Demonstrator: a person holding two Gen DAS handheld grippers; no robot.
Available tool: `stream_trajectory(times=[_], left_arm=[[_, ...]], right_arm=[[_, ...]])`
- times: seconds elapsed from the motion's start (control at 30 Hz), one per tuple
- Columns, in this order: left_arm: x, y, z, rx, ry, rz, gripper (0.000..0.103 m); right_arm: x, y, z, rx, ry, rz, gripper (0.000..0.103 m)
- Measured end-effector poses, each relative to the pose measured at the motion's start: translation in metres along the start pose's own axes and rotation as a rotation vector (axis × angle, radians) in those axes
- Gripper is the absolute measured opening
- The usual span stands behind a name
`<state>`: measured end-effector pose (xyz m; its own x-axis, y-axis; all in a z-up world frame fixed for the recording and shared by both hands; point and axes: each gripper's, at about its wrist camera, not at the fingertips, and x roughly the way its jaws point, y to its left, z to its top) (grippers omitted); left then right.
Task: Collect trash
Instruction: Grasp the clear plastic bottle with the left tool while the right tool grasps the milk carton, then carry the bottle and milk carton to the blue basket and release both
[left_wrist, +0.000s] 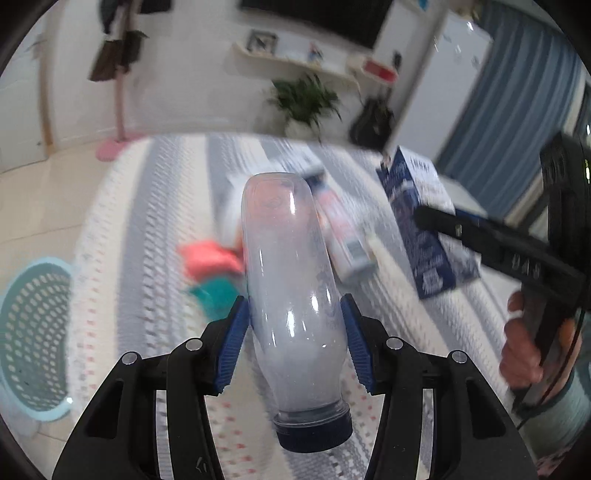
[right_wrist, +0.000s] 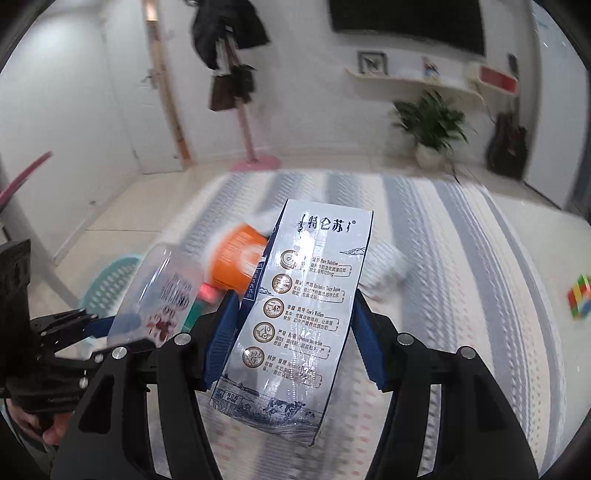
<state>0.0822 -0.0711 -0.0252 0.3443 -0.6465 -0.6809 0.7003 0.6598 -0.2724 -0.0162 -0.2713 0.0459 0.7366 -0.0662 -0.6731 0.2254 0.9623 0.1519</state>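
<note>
Left gripper (left_wrist: 293, 334): clamps clear plastic bottle (left_wrist: 291, 288); right gripper (right_wrist: 293, 332): clamps blue-white milk carton (right_wrist: 295, 314); carry your 2 items level to teal perforated basket (left_wrist: 33, 343), 9 o'clock

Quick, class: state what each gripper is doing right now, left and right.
Left gripper: shut on the bottle.
Right gripper: shut on the milk carton.
</note>
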Motion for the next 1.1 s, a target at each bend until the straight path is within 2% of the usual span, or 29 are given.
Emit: stream_trajectory(times=[0.1,0.23,0.27,0.43,0.6,0.73,0.9,1.1], left_arm=[[-0.030,0.021,0.015,-0.039,-0.099,0.065,0.049],[-0.080,0.066,0.028,-0.159,-0.238,0.120,0.049],[-0.093,0.078,0.030,-0.185,-0.270,0.153,0.049],[-0.136,0.136,0.022,-0.325,-0.359,0.274,0.049],[-0.159,0.179,0.008,-0.433,-0.380,0.369,0.049],[-0.168,0.202,0.002,-0.487,-0.372,0.427,0.049],[-0.174,0.232,-0.009,-0.540,-0.348,0.472,0.049],[-0.154,0.257,-0.017,-0.591,-0.288,0.507,0.050]], right_arm=[[-0.004,0.035,0.016,-0.050,-0.039,0.051,0.057],[-0.002,0.082,0.037,-0.113,-0.080,0.107,0.057],[0.000,0.096,0.042,-0.133,-0.085,0.125,0.057],[0.008,0.170,0.061,-0.254,-0.127,0.190,0.057],[0.028,0.239,0.069,-0.320,-0.120,0.269,0.057],[0.052,0.280,0.070,-0.337,-0.087,0.303,0.057],[0.095,0.307,0.061,-0.331,-0.001,0.304,0.057],[0.142,0.333,0.044,-0.297,0.099,0.298,0.058]])
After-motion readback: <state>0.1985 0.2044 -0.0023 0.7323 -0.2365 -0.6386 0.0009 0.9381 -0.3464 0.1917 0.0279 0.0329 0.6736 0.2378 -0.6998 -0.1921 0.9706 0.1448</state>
